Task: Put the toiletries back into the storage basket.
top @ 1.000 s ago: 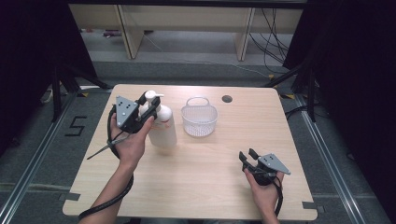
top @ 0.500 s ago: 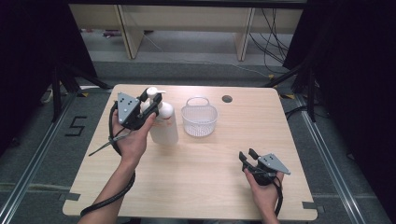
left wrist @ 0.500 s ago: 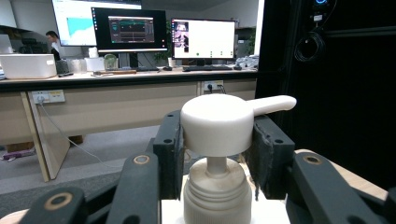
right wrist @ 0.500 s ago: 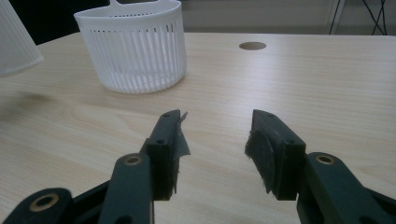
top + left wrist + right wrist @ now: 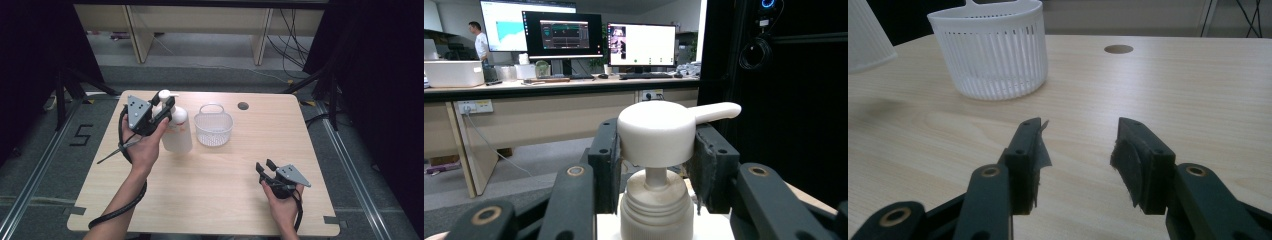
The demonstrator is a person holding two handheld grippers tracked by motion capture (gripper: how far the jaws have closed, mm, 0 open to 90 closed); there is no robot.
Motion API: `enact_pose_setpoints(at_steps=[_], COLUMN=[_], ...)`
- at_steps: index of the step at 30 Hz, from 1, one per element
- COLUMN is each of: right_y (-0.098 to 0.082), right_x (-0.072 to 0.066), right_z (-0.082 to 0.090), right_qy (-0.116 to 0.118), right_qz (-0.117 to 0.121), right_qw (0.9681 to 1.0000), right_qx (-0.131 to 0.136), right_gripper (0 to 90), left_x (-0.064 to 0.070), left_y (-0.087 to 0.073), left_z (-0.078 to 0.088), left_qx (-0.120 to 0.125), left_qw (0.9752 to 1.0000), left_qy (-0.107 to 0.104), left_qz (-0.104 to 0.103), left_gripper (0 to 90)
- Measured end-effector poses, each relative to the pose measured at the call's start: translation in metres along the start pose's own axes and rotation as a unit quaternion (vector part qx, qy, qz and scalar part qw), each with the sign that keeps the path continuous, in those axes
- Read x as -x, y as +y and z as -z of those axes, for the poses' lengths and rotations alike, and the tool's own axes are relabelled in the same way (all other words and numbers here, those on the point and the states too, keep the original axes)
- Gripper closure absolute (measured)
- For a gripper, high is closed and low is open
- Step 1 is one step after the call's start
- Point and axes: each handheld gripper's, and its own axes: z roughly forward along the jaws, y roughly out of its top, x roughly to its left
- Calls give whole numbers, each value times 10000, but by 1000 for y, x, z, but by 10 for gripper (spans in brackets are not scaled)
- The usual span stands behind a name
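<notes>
A white pump bottle (image 5: 177,134) is at the table's left, and its pump head (image 5: 656,132) sits between the black jaws of my left gripper (image 5: 165,103), whose pads press on both sides of it. In the right gripper view the bottle's lower edge (image 5: 868,40) hangs a little above the wood, with a shadow under it. My right gripper (image 5: 265,165) rests low near the table's front right. Its jaws (image 5: 1078,137) are open with nothing between them, pointing toward a white slatted basket (image 5: 990,50).
The white basket (image 5: 213,126) stands at the middle rear of the wooden table (image 5: 210,190), right of the bottle. A round cable hole (image 5: 243,106) lies behind it. A black cable (image 5: 115,215) trails from the left gripper over the front left edge.
The left gripper and the bottle in it have shifted slightly up and to the right in the high view. The right gripper has stayed in place.
</notes>
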Motion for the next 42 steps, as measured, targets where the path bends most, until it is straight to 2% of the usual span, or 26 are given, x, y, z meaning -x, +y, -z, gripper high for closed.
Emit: enact_pose_setpoints(at_steps=[7,9,10,12,20,25,30,31,35,38,42], right_y=[0,0,0,0,0,0,0,0,1,0,0], right_x=[0,0,1,0,1,0,1,0,0,0,2], right_z=[1,1,0,0,-1,0,0,0,1,0,-1], right_qy=[8,-4,-11,-7,25,14,-24,23,-10,-25,-47], right_qz=[-28,24,130,-16,67,6,74,7,66,79,210], right_qw=[10000,10000,9999,10000,10000,10000,10000,10000,10000,10000,9997], right_qx=[-36,-24,6,4,26,12,4,12,-49,-7,76], right_gripper=[543,543,543,543,543,543,543,543,543,543,543], left_x=[2,2,2,2,3,4,5,6,6,7,8], left_y=[3,4,4,4,7,9,12,13,15,17,20], left_z=[-3,-4,-4,-5,-9,-11,-13,-14,-15,-16,-18], left_qx=[71,99,99,113,169,212,236,245,252,269,287], left_qw=[10000,9999,9999,9999,9998,9998,9997,9997,9997,9996,9996], left_qy=[8,1,1,7,15,5,0,-4,-20,-27,-35], left_qz=[21,27,36,32,51,60,53,63,53,48,51], left_gripper=[592,592,592,592,592,592,592,592,592,592,592])
